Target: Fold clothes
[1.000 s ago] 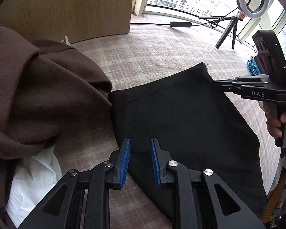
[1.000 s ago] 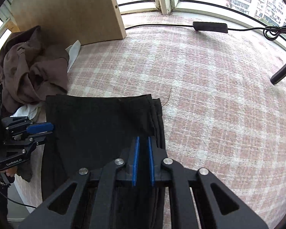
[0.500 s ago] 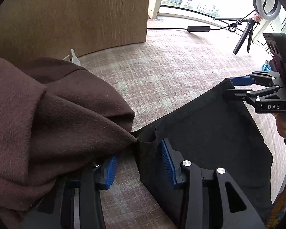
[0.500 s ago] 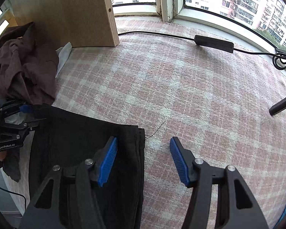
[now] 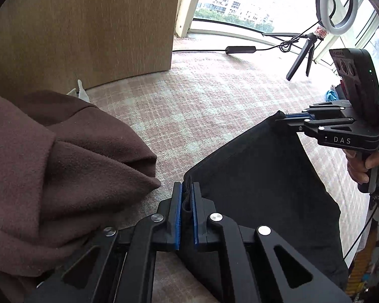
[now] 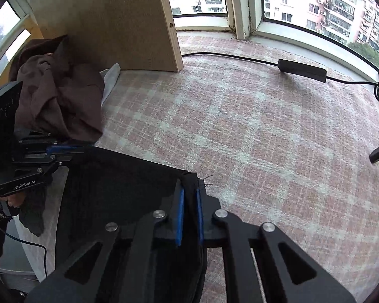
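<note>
Left wrist: left gripper [image 5: 186,197] clamped on a corner of the black garment [image 5: 260,176]; brown pile [image 5: 58,166] at 9 o'clock.

Right wrist: right gripper [image 6: 189,199] clamped on the opposite corner. Step: edge raised; next, probably carry it over evenly. Plaid surface [image 6: 252,131]; window [image 6: 315,7] at 1 o'clock.

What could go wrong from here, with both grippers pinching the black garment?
1. The left gripper and right gripper each hold only a corner of the black garment; several layers are bunched between the fingers, so one may slip out.
2. The brown garment lies close beside the left corner and could get dragged along.
3. The power cable crosses the plaid cover ahead.
</note>
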The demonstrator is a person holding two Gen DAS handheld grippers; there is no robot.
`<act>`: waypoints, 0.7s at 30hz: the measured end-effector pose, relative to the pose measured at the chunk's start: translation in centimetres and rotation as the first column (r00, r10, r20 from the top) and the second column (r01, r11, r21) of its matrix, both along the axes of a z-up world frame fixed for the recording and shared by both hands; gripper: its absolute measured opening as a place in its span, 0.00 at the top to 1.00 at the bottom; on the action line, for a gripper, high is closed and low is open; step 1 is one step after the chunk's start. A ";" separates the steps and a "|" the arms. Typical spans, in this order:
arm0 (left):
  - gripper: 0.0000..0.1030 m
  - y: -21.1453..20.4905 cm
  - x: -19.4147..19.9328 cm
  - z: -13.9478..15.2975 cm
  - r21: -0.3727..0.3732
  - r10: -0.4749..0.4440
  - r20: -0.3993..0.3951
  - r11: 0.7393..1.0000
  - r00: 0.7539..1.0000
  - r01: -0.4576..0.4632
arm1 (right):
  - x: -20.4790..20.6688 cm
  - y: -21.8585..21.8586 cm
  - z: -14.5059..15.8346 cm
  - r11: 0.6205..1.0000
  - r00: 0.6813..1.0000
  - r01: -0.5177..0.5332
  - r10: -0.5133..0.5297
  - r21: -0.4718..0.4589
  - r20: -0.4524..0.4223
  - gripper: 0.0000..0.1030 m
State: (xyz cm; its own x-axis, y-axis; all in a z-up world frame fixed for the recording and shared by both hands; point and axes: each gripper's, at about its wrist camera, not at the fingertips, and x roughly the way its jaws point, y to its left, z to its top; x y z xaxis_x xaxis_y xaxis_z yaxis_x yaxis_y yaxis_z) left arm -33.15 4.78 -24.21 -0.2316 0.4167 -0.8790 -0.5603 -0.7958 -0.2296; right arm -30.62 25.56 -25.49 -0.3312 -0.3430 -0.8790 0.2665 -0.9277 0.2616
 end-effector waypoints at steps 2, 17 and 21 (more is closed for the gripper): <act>0.94 -0.5 1.5 1.7 0.029 -0.016 -0.029 0.999 0.999 0.017 | 1.2 0.5 1.5 1.000 1.000 -0.002 0.001 -0.021 -0.028 0.92; 0.94 -1.4 21.5 13.2 0.036 -0.099 -0.211 0.993 0.973 0.109 | 21.0 1.4 12.9 0.994 0.966 -0.105 0.095 -0.032 -0.240 0.92; 0.94 -0.5 28.8 12.9 0.002 -0.116 -0.204 0.993 0.972 0.119 | 27.5 1.9 12.2 0.992 0.966 -0.124 0.112 -0.037 -0.232 0.92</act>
State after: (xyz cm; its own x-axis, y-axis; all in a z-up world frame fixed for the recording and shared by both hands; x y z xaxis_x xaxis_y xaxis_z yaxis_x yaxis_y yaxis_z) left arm -4.32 4.24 -11.33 -0.3536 0.4635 -0.8125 -0.6860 -0.7190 -0.1115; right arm -3.16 27.42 -13.33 -0.4761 -0.4343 -0.7647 0.4315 -0.8730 0.2272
